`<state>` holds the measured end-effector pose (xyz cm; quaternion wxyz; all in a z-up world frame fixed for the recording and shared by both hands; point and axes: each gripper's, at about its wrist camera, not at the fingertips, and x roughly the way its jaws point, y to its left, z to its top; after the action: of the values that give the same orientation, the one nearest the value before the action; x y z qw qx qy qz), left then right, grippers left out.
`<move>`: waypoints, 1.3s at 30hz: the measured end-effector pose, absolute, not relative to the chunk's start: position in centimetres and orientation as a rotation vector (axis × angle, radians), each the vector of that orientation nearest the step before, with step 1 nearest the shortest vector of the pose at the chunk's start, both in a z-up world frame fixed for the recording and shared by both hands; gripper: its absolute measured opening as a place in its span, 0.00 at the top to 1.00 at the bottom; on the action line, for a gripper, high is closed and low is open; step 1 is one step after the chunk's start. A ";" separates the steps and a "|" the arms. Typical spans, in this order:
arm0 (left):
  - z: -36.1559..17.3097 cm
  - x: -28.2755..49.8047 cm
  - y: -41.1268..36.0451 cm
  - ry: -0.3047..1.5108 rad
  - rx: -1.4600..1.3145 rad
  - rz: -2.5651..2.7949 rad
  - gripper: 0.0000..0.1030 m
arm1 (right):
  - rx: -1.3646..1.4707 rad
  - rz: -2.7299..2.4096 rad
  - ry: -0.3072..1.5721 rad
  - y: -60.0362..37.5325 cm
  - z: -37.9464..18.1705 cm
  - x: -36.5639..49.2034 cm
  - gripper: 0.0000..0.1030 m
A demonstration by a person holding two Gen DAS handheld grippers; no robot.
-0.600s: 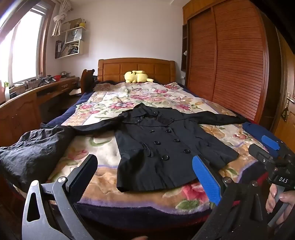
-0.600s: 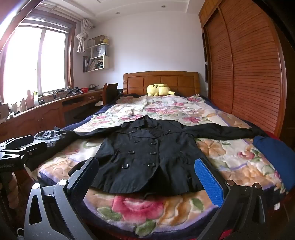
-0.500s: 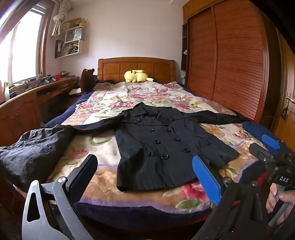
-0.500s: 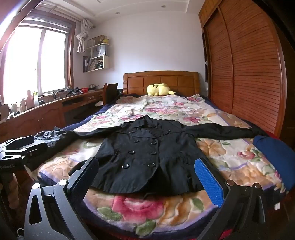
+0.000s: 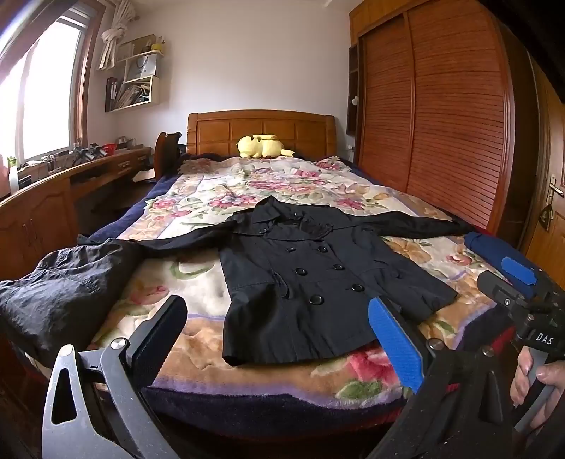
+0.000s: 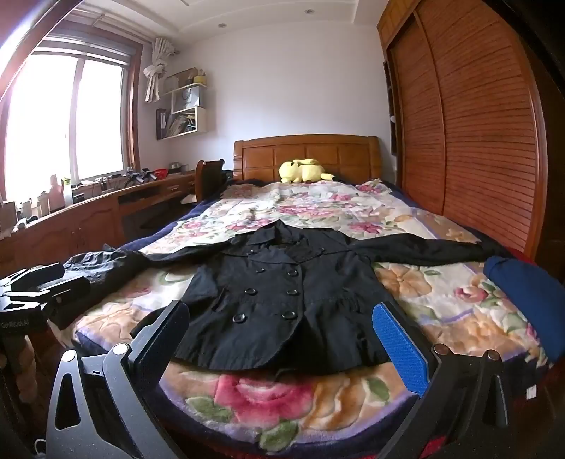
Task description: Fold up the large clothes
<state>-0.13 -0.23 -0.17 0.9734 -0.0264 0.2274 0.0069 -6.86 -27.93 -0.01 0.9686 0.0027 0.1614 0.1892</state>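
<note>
Both tools gape before the matte, double-breasted black coat [image 6: 279, 296].

Both wrist cams are sitting low at the foot of the bed [image 5: 247, 395], looking up its length toward the headboard [image 6: 305, 155]. The left one is tilting down a bit more, I think. Both are sharing the black coat [image 5: 310, 282] and wardrobe [image 6: 469, 134].

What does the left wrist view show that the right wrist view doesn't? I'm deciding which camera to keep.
Only the left wrist view shows the brass door handle and a hand gripping the right gripper's handle. Only the right wrist view shows the recessed ceiling lights. Both show the black double-breasted coat spread flat on the floral blanket, and the yellow plush toy.
</note>
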 end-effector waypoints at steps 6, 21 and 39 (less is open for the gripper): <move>-0.2 -0.1 -0.2 0.458 -0.054 0.013 0.00 | 0.011 0.382 0.329 -27.9 0.0 -6.8 0.00; -0.2 -0.1 -0.2 0.458 -0.056 0.014 0.00 | 0.017 0.383 0.326 -28.0 0.0 -6.9 0.00; 0.0 0.0 -0.1 0.456 -0.054 0.013 0.00 | 0.018 0.385 0.325 -28.0 0.0 -7.0 0.00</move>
<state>0.00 -0.10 -0.03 0.9738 -0.0267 0.2259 0.0063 -6.97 -27.97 0.03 0.9684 0.0090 0.1608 0.1903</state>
